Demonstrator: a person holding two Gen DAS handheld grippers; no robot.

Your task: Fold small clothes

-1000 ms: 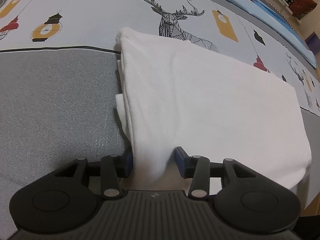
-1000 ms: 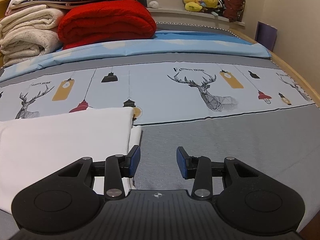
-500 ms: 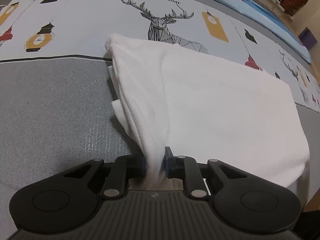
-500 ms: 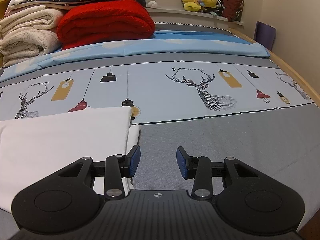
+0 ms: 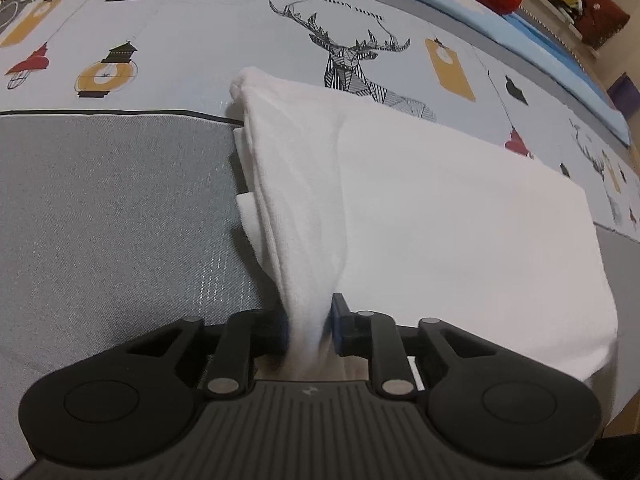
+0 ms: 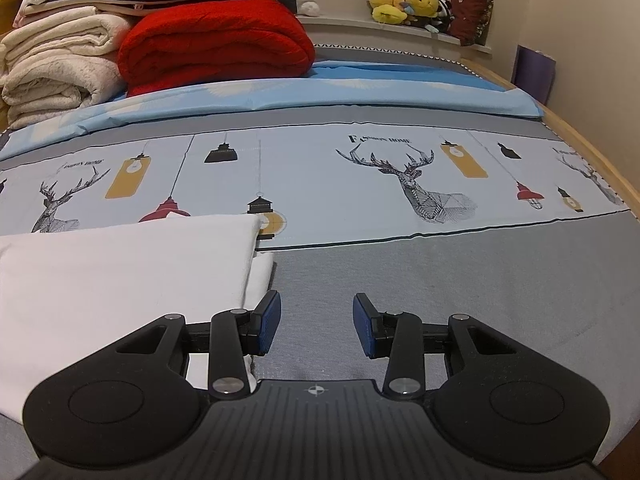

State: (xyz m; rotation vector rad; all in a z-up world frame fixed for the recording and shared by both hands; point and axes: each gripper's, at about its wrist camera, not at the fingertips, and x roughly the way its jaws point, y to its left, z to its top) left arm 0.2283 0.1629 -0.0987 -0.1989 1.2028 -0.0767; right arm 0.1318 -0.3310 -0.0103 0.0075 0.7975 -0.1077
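Left gripper (image 5: 308, 326): jaws closed onto the white garment (image 5: 420, 208), have just eased slightly, still pinching its bunched corner.
Right gripper (image 6: 316, 326): jaws spread, empty, unmoved.
Meaning: corner secured; fold can start.

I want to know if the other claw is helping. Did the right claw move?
No. The right gripper sits open beside the white cloth, deer print unchanged.

Grey bedspread (image 6: 460, 280) right of white garment (image 6: 120, 272) open; blanket stack (image 6: 212, 44) blocks far side.
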